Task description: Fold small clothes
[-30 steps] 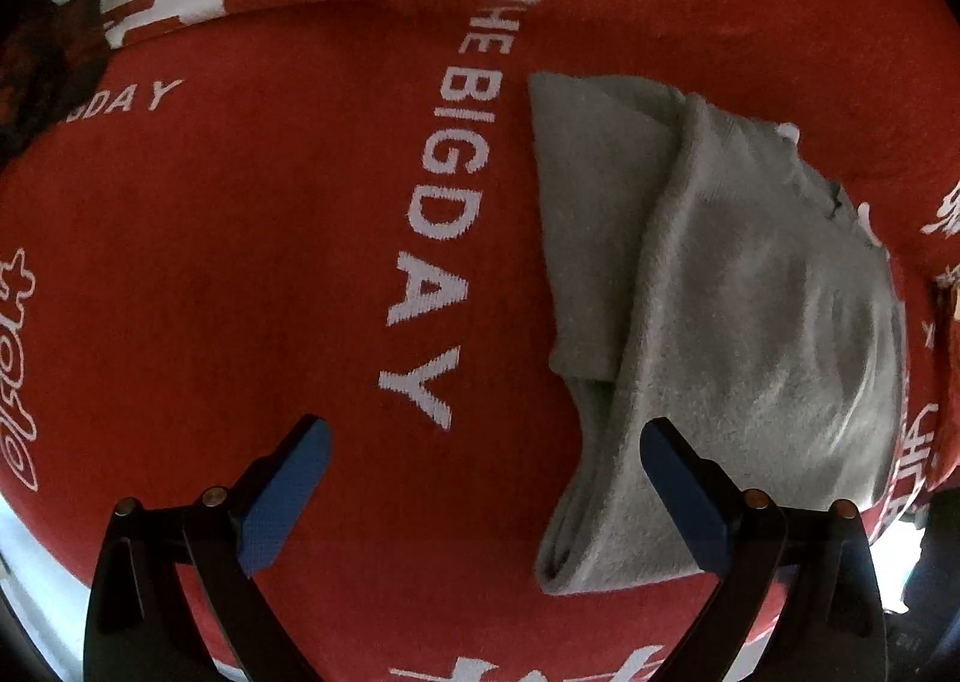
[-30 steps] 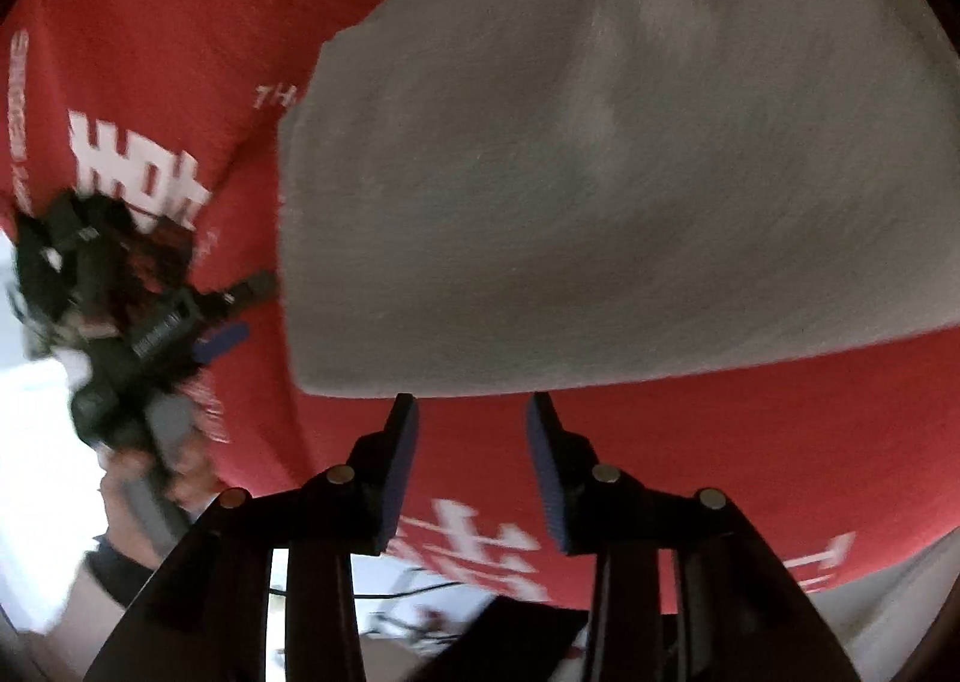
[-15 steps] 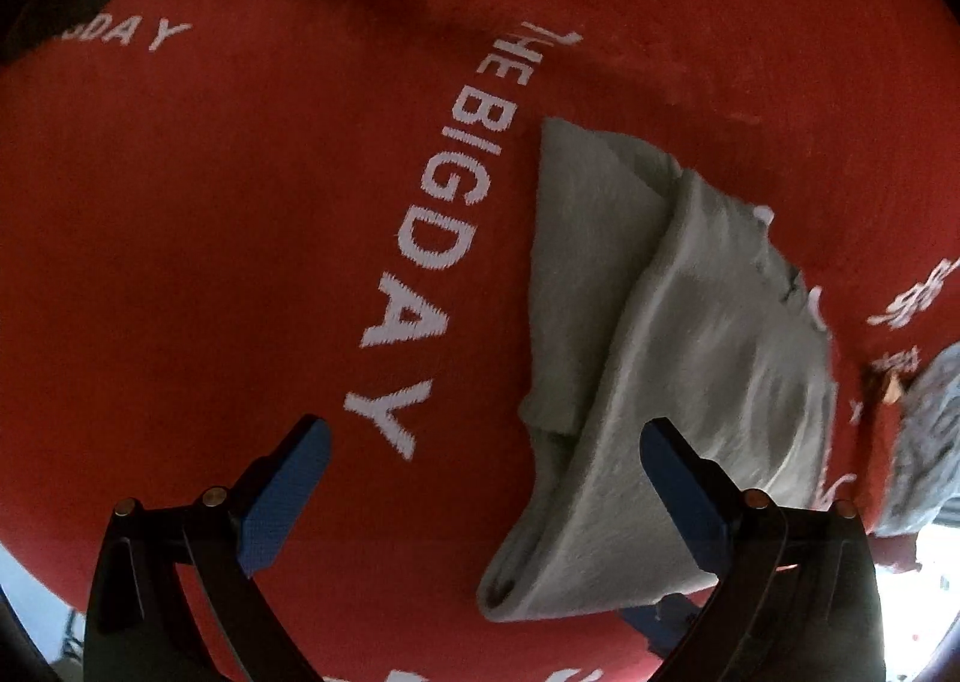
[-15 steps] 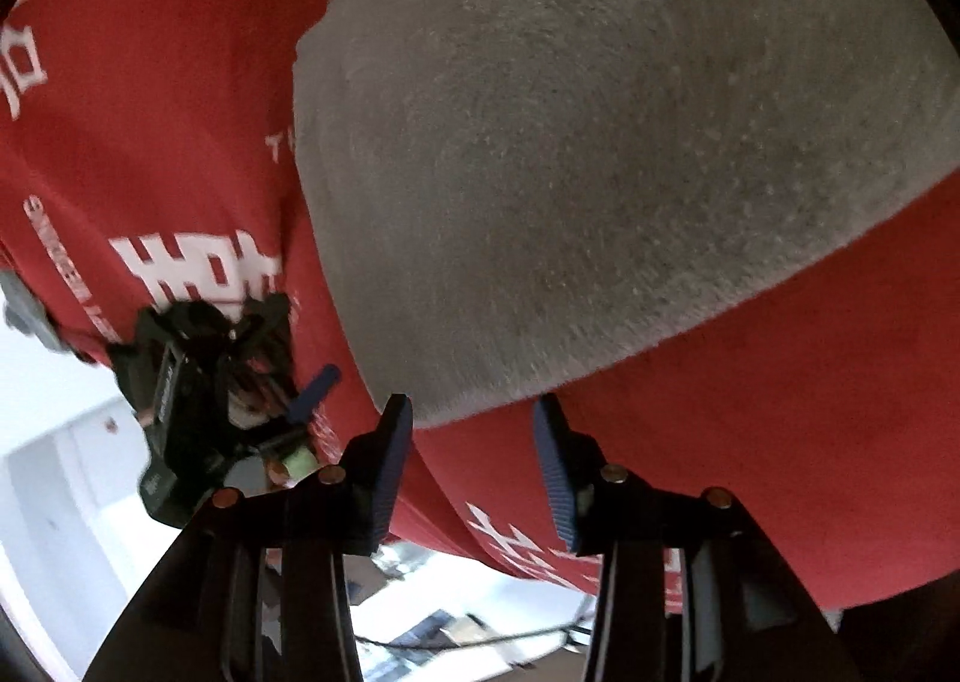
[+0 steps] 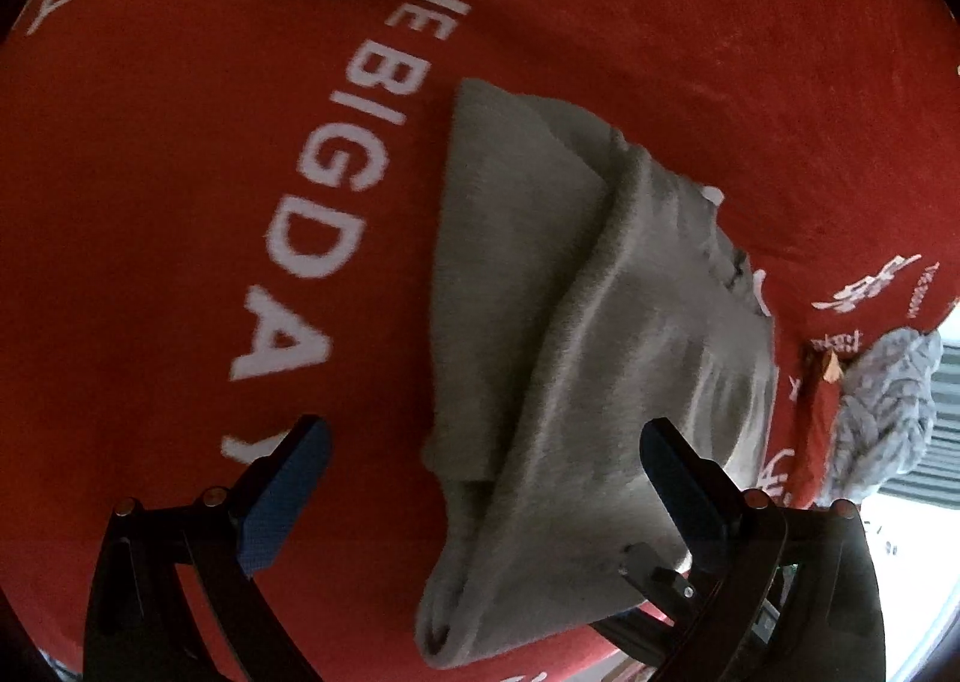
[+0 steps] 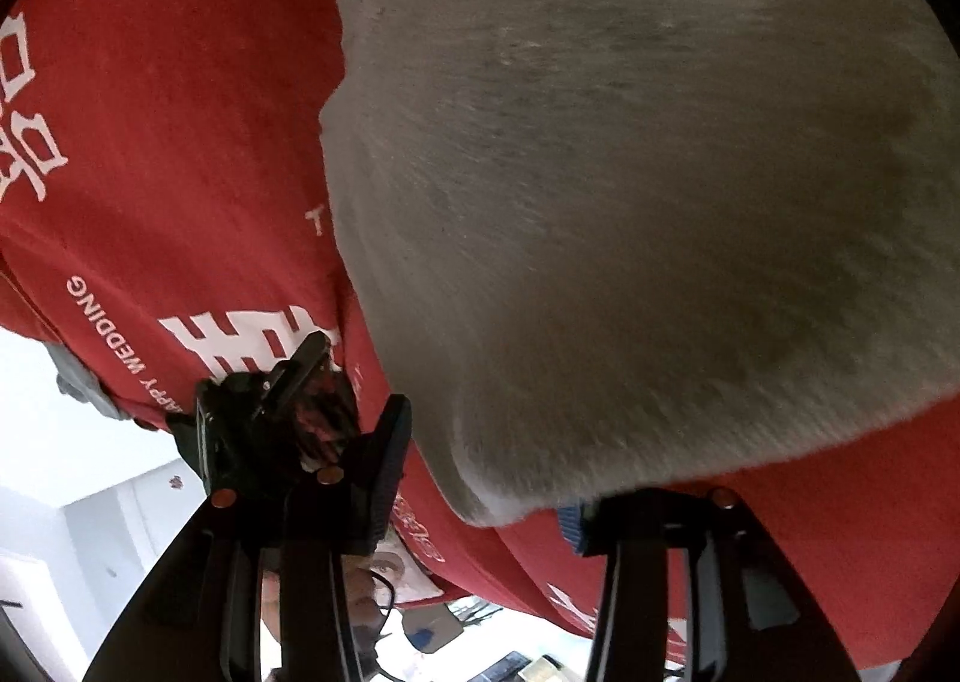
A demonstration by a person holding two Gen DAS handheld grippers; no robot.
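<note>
A grey folded garment [image 5: 606, 358] lies on a red cloth [image 5: 150, 202] printed with white letters. My left gripper [image 5: 480, 472] hovers open and wide above the garment's near end, with one finger on each side of it. In the right wrist view the garment [image 6: 630, 172] fills the upper right. Its near corner lies between the fingers of my right gripper [image 6: 483, 502]. The jaws stand apart and the left pad is clear of the fabric, while the right pad is partly hidden under the garment's edge. The right gripper [image 5: 654, 574] also shows at that corner in the left wrist view.
A grey-blue knitted piece [image 5: 888, 400] hangs at the red cloth's right edge. The left gripper [image 6: 270, 412] appears as a dark frame left of the garment in the right wrist view. Past the cloth's near edge are a person's head [image 6: 360, 598] and a bright floor.
My right gripper has come down to the garment's near corner with its fingers spread wider, and the corner now sits between them. The left gripper has tilted down and moved closer to the garment.
</note>
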